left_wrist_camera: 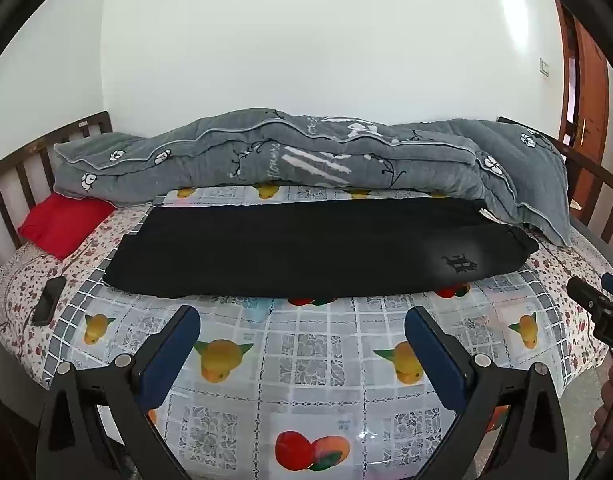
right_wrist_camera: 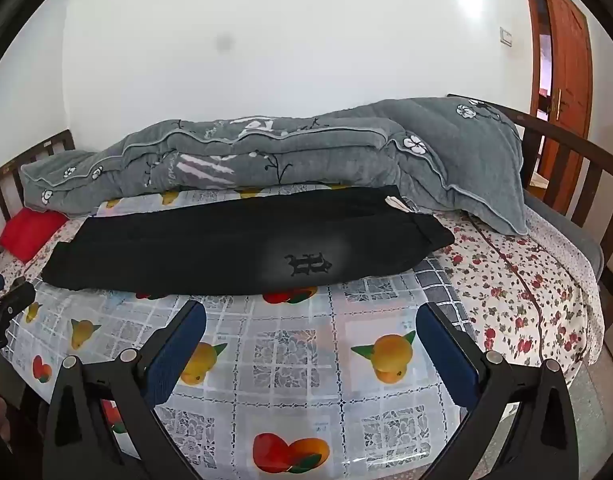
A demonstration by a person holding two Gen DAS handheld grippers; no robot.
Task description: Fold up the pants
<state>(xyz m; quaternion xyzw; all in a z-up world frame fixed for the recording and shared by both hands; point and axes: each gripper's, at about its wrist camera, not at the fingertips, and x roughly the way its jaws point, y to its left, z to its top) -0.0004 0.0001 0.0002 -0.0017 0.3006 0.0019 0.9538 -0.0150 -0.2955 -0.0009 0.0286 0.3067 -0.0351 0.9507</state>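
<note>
My left hand-held gripper [left_wrist_camera: 302, 322] and right hand-held gripper [right_wrist_camera: 311, 318] both stand fully open and empty, held over the near edge of the bed [right_wrist_camera: 518, 320]. The long black fabric pants [left_wrist_camera: 306, 252] lie flat across the glossy fruit-printed plastic cover [left_wrist_camera: 306, 368], legs stacked, one end toward the left edge and the other toward the right.

Risks from here:
- I may pinch only the top layer; the lower leg then stays behind and the fold skews.
- The plastic cover looks slick; the pants may slide instead of folding.
- The rumpled grey floral quilt [left_wrist_camera: 306, 152] touches the far right end of the pants and may snag.

Open room: the near strip of cover is bare. A flat dark object [left_wrist_camera: 48, 300] rests near the left edge; a red cloth [left_wrist_camera: 62, 224] sits at the far left corner.
</note>
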